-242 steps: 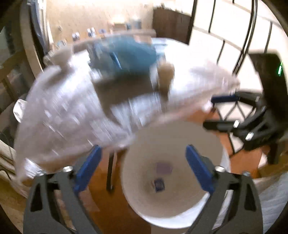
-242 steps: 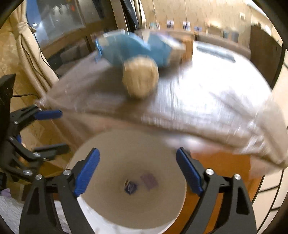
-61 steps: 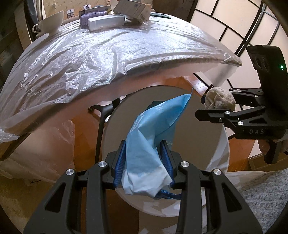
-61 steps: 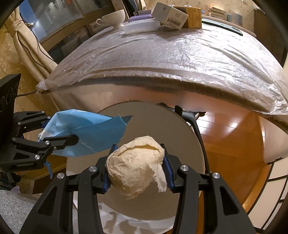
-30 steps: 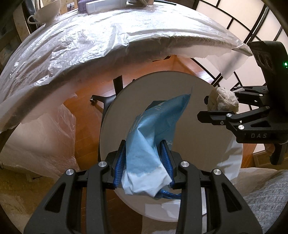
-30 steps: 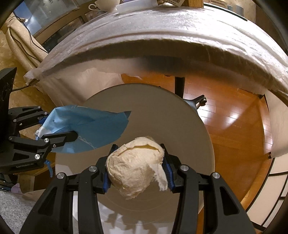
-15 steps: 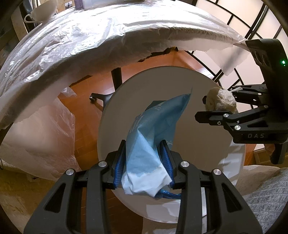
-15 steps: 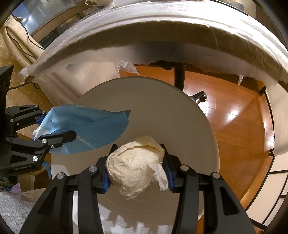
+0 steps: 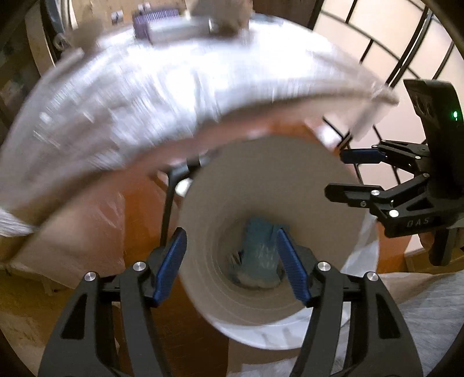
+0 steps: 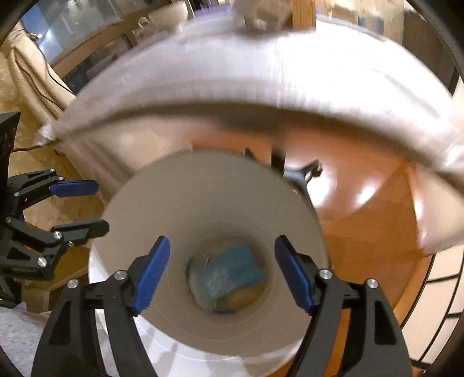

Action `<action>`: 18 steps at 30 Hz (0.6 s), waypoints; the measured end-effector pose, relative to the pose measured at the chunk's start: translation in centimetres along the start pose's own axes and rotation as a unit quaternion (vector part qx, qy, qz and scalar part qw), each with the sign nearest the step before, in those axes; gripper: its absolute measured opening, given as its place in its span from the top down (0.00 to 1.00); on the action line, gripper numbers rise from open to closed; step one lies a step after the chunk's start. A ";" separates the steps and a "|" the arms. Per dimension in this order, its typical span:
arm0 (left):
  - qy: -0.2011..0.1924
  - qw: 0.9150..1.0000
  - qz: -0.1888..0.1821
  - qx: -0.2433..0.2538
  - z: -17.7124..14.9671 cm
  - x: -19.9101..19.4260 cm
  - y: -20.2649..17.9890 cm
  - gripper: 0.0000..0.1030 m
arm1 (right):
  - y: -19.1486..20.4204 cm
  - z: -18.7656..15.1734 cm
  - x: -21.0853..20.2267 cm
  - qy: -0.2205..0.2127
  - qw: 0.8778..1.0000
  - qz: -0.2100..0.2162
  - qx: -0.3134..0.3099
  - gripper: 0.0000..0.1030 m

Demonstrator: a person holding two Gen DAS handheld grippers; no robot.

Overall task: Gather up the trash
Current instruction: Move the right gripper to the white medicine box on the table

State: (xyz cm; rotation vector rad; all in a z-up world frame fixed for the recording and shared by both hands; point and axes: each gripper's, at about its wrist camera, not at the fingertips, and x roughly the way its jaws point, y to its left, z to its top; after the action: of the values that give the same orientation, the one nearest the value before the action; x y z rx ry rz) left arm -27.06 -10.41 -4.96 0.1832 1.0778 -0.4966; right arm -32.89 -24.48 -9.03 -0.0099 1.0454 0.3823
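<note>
Both views look down into a white round bin standing on the orange wood floor, just beside the plastic-covered surface.

Inside the bin, at the bottom: a crumpled blue wrapper on top, w/ a beige paper wad partly showing under its lower edge in the right wrist view. In the left wrist view only the blue wrapper is clear; the wad can't be made out there.

Left gripper hangs over the bin mouth, blue pads spread wide, nothing btwn them. Right gripper likewise over the bin, spread wide and holding nothing. Each shows in the other's view at the bin's rim: right gripper at the right edge, left gripper at the left edge, fingers apart.

Surface is motion-blurred; some boxes sit at its far side, details unreadable.
</note>
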 end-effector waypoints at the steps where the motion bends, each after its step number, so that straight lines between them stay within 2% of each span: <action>1: -0.021 1.000 0.001 -0.002 0.5 -1.8 0.2 0.32 | 0.3 0.6 -1.6 -0.025 1.000 -0.011 -0.011 0.18; 2: -0.036 0.999 0.001 -0.003 0.8 -2.9 0.4 0.23 | 0.6 1.2 -3.1 -0.050 0.998 -0.022 -0.021 0.12; 3: -0.070 0.998 0.004 -0.005 1.4 -5.3 0.8 0.18 | 0.9 2.0 -4.7 -0.080 0.996 -0.033 -0.032 0.09; 4: -0.099 0.995 0.011 -0.007 1.9 -7.1 1.1 0.07 | 1.0 2.5 -5.8 -0.101 0.993 -0.043 -0.039 0.04; 5: -0.131 0.991 0.024 -0.009 2.5 -9.1 1.5 0.01 | 1.2 3.4 -7.3 -0.135 0.988 -0.059 -0.049 0.04; 6: -0.168 0.985 0.042 -0.010 3.2 -11.0 2.0 0.01 | 1.2 4.0 -8.0 -0.152 0.985 -0.065 -0.054 0.04; 8: -0.204 0.976 0.071 -0.014 4.6 -12.9 2.8 0.01 | 0.8 5.8 -9.2 -0.182 0.979 -0.069 -0.061 0.04; 10: -0.220 0.971 0.089 -0.020 6.4 -13.7 4.1 0.01 | 0.3 7.6 -9.5 -0.194 0.978 -0.060 -0.052 0.04; 12: -0.227 0.970 0.081 -0.038 8.4 -13.4 5.4 0.01 | -0.8 9.5 -9.0 -0.197 0.978 -0.053 -0.033 0.04; 15: -0.210 0.975 0.051 -0.053 11.6 -11.0 7.2 0.01 | -2.1 12.2 -7.5 -0.196 0.980 -0.041 -0.014 0.04; 18: -0.186 0.981 0.044 -0.045 13.7 -7.9 7.7 0.01 | -3.8 14.5 -5.9 -0.183 0.983 -0.023 0.009 0.04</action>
State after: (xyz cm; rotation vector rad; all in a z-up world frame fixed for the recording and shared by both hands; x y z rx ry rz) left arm -15.48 -6.54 7.71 0.0541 0.7219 -0.3831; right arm -22.06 -27.12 2.65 0.0504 0.6834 0.3171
